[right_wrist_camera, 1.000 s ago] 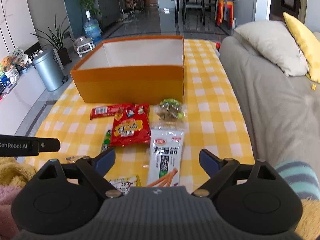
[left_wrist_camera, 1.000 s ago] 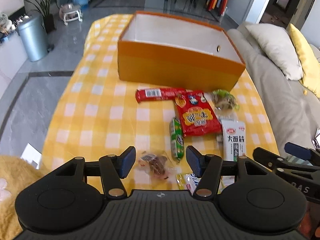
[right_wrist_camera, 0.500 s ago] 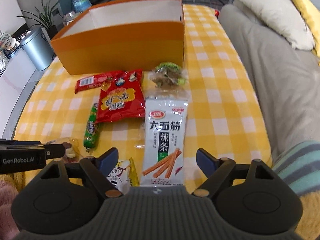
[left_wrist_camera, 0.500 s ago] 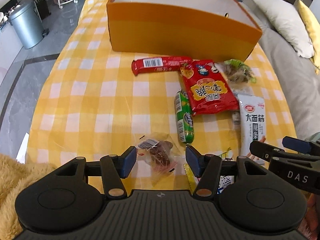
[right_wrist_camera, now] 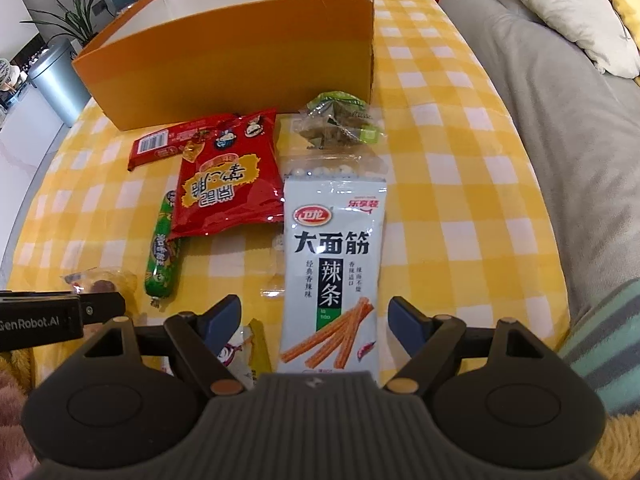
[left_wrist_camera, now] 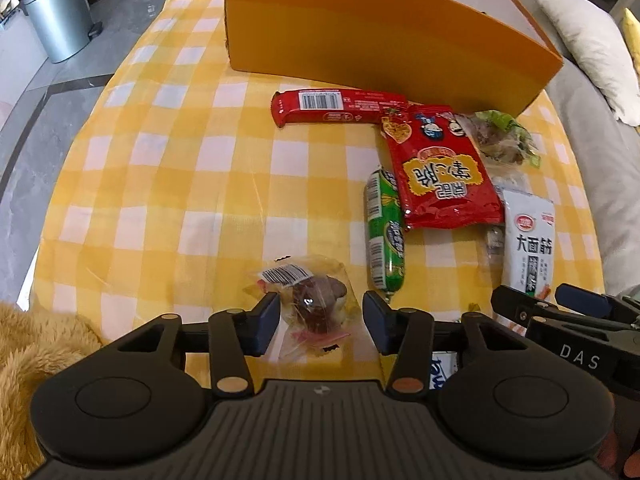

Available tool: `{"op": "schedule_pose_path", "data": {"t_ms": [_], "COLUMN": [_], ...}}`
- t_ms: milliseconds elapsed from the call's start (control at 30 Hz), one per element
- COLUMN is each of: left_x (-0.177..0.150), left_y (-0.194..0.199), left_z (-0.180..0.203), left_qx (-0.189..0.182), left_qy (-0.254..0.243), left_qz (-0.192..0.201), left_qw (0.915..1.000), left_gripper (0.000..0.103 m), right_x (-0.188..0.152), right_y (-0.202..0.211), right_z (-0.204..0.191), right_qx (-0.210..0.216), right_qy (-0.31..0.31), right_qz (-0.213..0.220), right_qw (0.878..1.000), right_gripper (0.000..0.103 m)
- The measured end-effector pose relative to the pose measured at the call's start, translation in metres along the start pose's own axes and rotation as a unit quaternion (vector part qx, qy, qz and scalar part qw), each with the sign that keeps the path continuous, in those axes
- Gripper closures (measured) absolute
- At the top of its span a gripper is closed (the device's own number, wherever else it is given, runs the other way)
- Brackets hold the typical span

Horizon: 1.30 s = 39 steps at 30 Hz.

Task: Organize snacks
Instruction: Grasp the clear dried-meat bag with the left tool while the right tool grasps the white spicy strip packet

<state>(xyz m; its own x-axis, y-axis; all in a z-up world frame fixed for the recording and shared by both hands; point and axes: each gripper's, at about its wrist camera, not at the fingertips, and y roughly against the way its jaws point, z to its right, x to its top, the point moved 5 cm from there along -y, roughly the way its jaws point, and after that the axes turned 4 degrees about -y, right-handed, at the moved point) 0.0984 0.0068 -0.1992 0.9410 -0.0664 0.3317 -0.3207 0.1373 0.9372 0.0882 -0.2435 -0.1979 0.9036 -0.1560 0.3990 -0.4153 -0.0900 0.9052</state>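
Snacks lie on a yellow checked tablecloth [left_wrist_camera: 160,184] in front of an open orange box [left_wrist_camera: 380,36]. My left gripper [left_wrist_camera: 320,320] is open, its jaws on either side of a clear packet with a brown snack [left_wrist_camera: 316,304]. My right gripper [right_wrist_camera: 314,322] is open around the lower end of a white spicy-strip packet [right_wrist_camera: 334,260]. Between them lie a green sausage [left_wrist_camera: 384,236], a red chip bag [left_wrist_camera: 436,172], a long red bar [left_wrist_camera: 336,106] and a green-tinted clear packet [right_wrist_camera: 340,122].
A small yellow-white packet [right_wrist_camera: 244,348] lies by my right gripper's left finger. A grey sofa [right_wrist_camera: 560,128] with cushions runs along the table's right side. A metal bin [left_wrist_camera: 60,20] stands on the floor to the left. Fluffy fabric [left_wrist_camera: 36,344] lies at the near left edge.
Both grippers have moved down and forward to the table. The clear brown-snack packet now sits between the left jaws, and the white packet between the right jaws.
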Motion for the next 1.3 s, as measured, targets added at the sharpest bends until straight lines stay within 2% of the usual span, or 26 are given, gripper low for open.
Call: {"op": "schedule_pose_path", "data": {"t_ms": [67,233,533,600,667,967,1300], "left_x": [0.000,0.001,0.003,0.003,0.003,0.004,0.005], "left_y": [-0.003,-0.006,-0.012,-0.012,-0.013,-0.010,0.004], "left_z": [0.000,0.001,0.002,0.002,0.002,0.002,0.001], "left_qx": [-0.006,-0.010,-0.006,-0.004,-0.003,-0.002,-0.009], "left_qy": [0.003,0.001,-0.009,-0.012,-0.014,-0.013,-0.005], "left_qz": [-0.005,-0.006,-0.012,-0.012,-0.012,-0.008,0.013], "left_qw": [1.0000,0.9999,0.9999,0.9998,0.9998,0.9999,0.9999], "left_gripper": [0.052,0.055,0.060,0.061,0.061,0.063,0.064], "right_x": [0.001,0.001,0.000,0.000,0.000,-0.001,0.000], "right_y": [-0.004,-0.013,-0.023,-0.024,-0.023,-0.021,-0.006], "right_z": [0.001,0.003,-0.001,-0.002,-0.002,-0.003,-0.004], "right_qx": [-0.002,-0.001,-0.010,-0.015,-0.021,-0.019,-0.018], "right_qy": [-0.003,-0.006,0.006,0.011,0.014,0.022,0.025], "right_qz": [-0.004,-0.020,-0.031,-0.030,-0.028,-0.025,0.004], "right_qw": [1.000,1.000,0.999,0.999,0.999,0.999,1.000], "right_gripper": [0.026,0.035,0.037,0.042,0.052,0.056,0.056]}}
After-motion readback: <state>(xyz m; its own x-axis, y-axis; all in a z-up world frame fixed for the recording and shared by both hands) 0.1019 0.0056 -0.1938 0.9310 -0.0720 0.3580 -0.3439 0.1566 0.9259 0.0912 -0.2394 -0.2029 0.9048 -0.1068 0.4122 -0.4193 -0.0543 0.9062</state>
